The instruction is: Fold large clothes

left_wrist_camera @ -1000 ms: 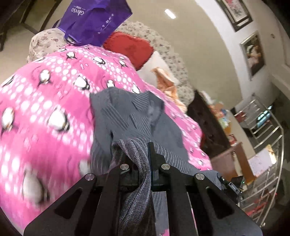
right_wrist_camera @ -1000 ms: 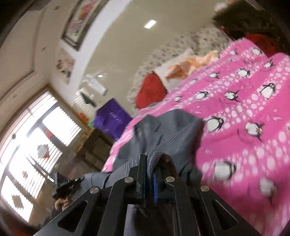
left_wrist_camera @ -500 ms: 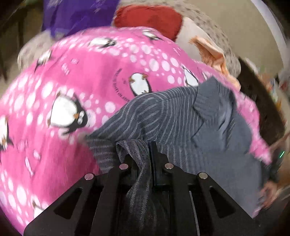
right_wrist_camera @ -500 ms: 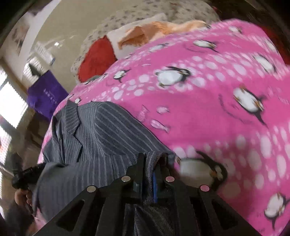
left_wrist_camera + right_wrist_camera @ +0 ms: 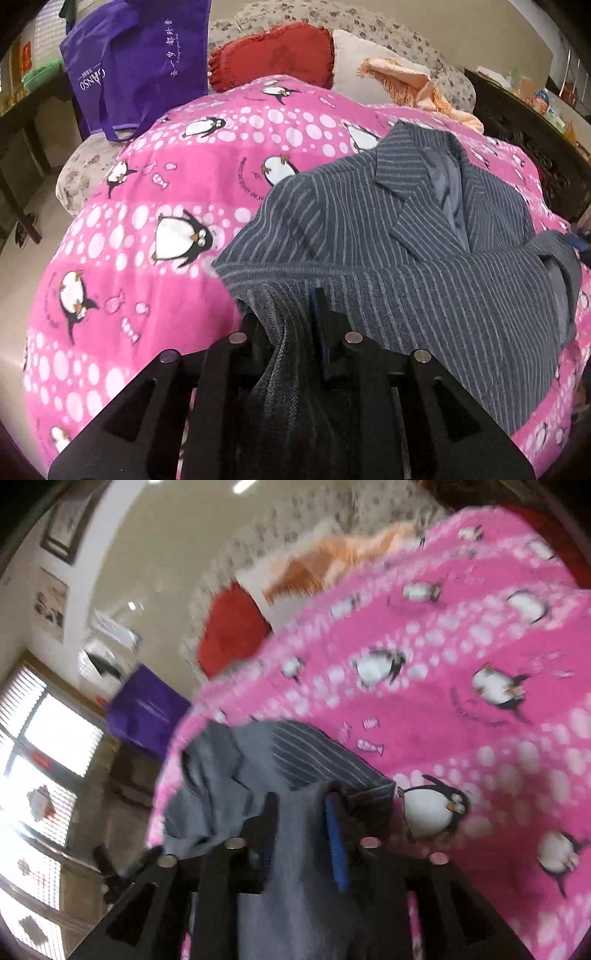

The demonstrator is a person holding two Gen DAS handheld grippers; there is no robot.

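Jacket (image 5: 424, 236): grey, striped, lying on my pink blanket (image 5: 147, 221). Both claws, left (image 5: 291, 310) and right (image 5: 301, 805), just easing apart, jacket cloth between.

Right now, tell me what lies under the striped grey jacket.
The striped grey jacket lies on a pink penguin blanket, which shows all around it. What the blanket covers beneath the jacket is hidden; a floral cushion peeks out at the blanket's edge.

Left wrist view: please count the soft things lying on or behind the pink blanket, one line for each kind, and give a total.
Striped grey jacket: 1
Red cushion: 1
Cream pillow: 1
Orange fringed cloth: 1
Purple shopping bag: 1
Total: 5
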